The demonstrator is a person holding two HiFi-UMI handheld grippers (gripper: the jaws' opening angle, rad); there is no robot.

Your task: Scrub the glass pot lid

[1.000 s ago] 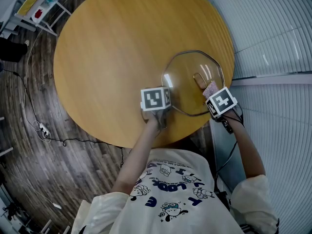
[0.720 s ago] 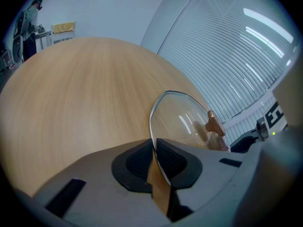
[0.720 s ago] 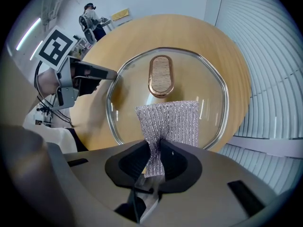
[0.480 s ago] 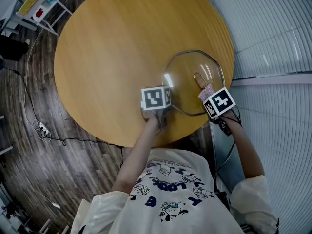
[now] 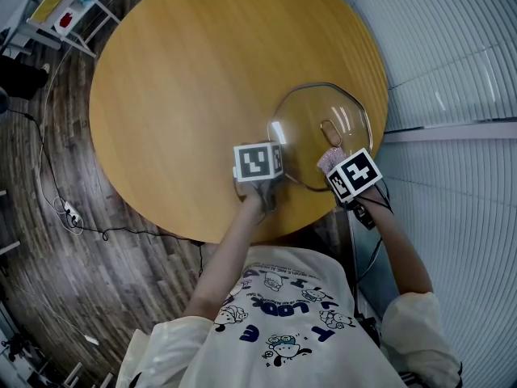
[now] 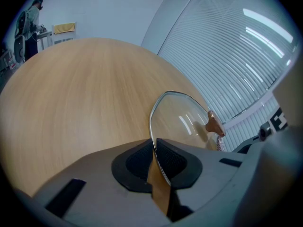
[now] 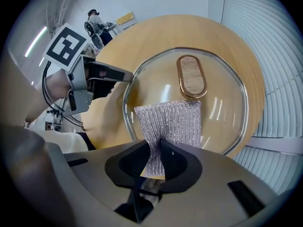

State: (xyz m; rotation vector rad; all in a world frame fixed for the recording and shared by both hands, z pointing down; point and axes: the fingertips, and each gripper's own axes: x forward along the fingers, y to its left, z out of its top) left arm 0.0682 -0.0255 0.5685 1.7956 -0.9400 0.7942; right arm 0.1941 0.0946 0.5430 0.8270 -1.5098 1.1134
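The glass pot lid (image 5: 311, 115) with a metal rim and an oval copper handle (image 5: 331, 132) lies near the round table's right edge. My left gripper (image 5: 271, 186) is shut on the lid's rim (image 6: 152, 131) at its near-left side. A silvery mesh scrub cloth (image 7: 173, 122) is pinched in my right gripper (image 7: 154, 155), which is shut on it; the cloth lies on the glass (image 7: 222, 103) just below the handle (image 7: 191, 76). In the head view the cloth (image 5: 329, 159) shows pinkish at the lid's near edge, in front of the right gripper (image 5: 338, 172).
The round wooden table (image 5: 186, 79) carries only the lid. White slatted blinds (image 5: 452, 63) run close along the table's right side. Cables (image 5: 73, 217) trail over the dark wood floor at left, and a small rack (image 5: 69, 14) stands far back left.
My right gripper with the scrub cloth has slid left and toward me across the lid, away from the handle. The left gripper and the lid have stayed put.
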